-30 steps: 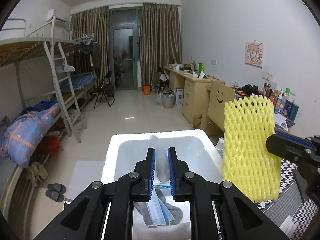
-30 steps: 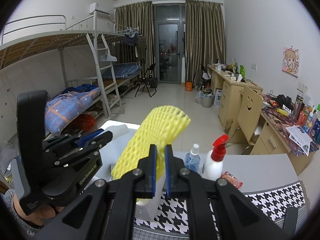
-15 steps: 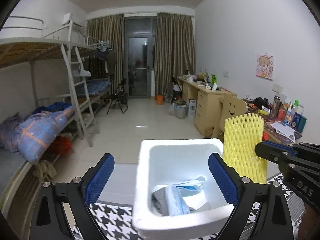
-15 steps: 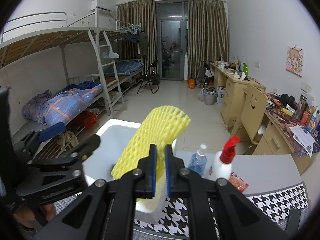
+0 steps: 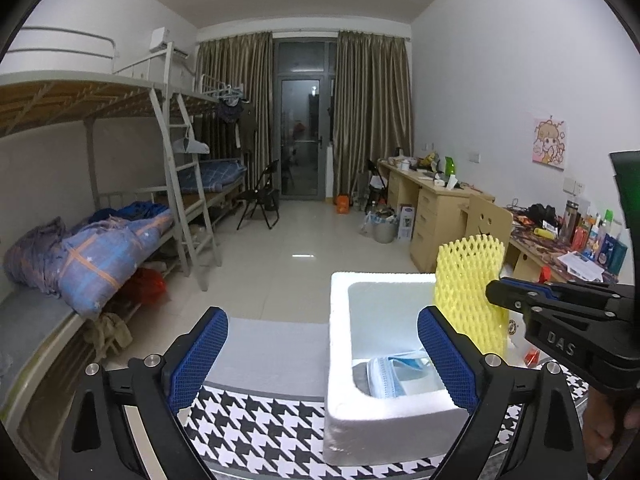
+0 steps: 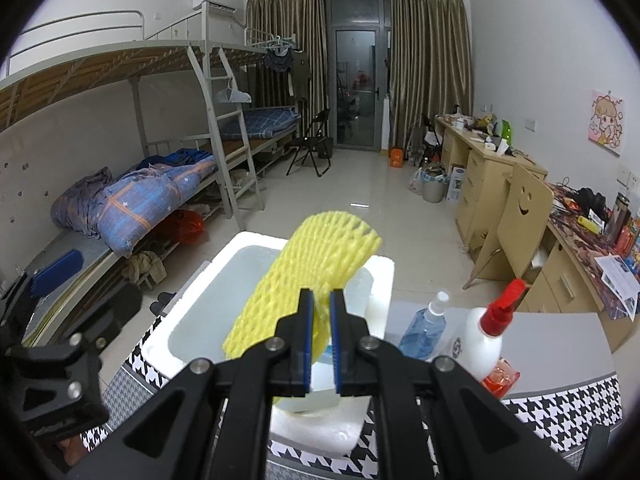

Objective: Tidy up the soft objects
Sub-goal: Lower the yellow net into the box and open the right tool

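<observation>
The right gripper (image 6: 320,344) is clamped on the yellow foam net (image 6: 316,264), holding it over the white foam box (image 6: 192,320) at centre frame. The left gripper (image 5: 324,360) stands wide apart and empty, lower left of the box, where a face mask (image 5: 394,374) lies. Judged step: dropping the net in; next, lower it and let go

**What the views do not show fully**

In the foam box (image 5: 400,408) the blue face mask (image 5: 394,372) is partly hidden behind the box wall and a blue gripper pad. The yellow foam net (image 6: 316,264) hides part of the box interior. The bottle labels on the far desk (image 5: 560,248) are too small to read.
</observation>
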Available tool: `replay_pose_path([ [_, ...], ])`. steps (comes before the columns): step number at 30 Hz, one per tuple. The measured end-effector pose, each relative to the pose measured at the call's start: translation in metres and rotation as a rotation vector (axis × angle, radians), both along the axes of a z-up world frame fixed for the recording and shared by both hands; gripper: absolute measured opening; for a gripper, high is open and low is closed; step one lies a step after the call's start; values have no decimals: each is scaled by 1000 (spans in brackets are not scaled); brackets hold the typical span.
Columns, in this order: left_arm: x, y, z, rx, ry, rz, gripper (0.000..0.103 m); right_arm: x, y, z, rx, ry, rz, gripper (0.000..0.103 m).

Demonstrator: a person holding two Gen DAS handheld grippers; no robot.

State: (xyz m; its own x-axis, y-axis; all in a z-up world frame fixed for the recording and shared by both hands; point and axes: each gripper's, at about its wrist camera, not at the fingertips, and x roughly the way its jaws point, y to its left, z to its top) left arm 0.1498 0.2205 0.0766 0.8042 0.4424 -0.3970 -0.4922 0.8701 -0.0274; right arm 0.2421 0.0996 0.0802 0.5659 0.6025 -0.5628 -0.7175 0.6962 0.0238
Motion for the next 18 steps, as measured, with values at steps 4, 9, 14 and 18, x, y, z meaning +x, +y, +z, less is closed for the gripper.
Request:
replay_pose_path([
  [4,-8,4,-1,-3,-2,24,96,1,5,-4,-5,7,9,11],
  [9,-15,8,-2,-9,-6,40,97,2,18,-10,-32,17,20,12],
  [14,-21,11,-3,-4,-7,48,97,4,22,-16,-40,47,22,39],
  [18,-21,11,-4,-2,-4,47,97,0,22,-15,-37,34,23,68],
])
